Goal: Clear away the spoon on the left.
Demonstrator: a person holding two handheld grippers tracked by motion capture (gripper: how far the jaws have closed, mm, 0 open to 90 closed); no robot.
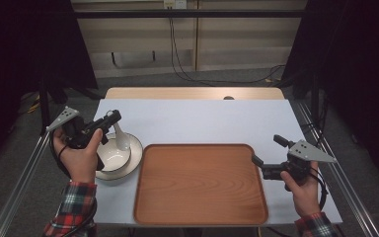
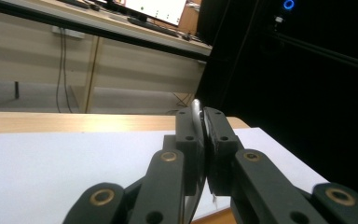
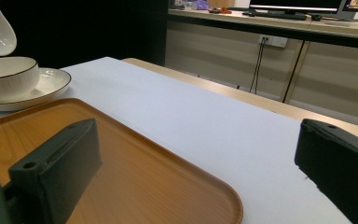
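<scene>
Left tool [image 1: 112, 117], clenched on a white spoon [image 1: 121, 138], holds it hanging above the bowl [image 1: 112, 155] and plate [image 1: 134, 157] at 9 o'clock on the desk [image 1: 202, 121]. Right tool [image 1: 266, 153], released with jaws wide apart, hovers at the wooden tray's [image 1: 200, 183] 3 o'clock edge.

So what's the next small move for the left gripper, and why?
Probably carry the spoon right, over the tray. The left gripper is shut on its handle, holding it lifted above the bowl, while the right gripper waits open at the tray's edge.
</scene>
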